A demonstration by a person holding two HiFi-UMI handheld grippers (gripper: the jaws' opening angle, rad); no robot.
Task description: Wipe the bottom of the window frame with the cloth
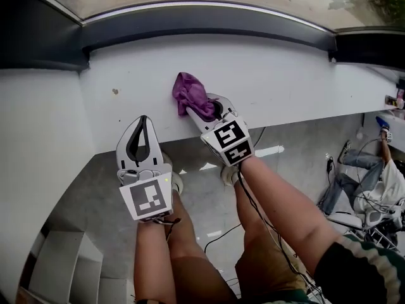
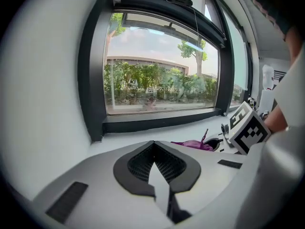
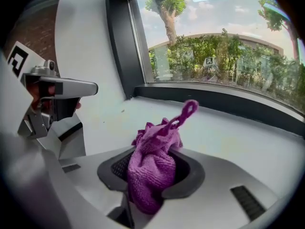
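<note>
A crumpled purple cloth [image 1: 192,95] rests on the white sill [image 1: 285,81], just below the dark bottom rail of the window frame [image 1: 209,24]. My right gripper [image 1: 197,111] is shut on the cloth, which bunches up between its jaws [image 3: 151,168] with a loop sticking up. My left gripper [image 1: 142,124] hovers at the sill's front edge, to the left of the cloth, shut and empty. In the left gripper view the jaws [image 2: 154,147] meet, with the cloth [image 2: 193,144] and the frame rail [image 2: 162,120] beyond them. The rail [image 3: 224,104] runs behind the cloth in the right gripper view.
A small dark speck [image 1: 115,92] marks the sill left of the cloth. The white wall closes the sill's left end [image 1: 38,138]. Below the sill lie a grey floor with cables [image 1: 215,236], steps at lower left [image 1: 69,265], and a seated person at right [image 1: 380,182].
</note>
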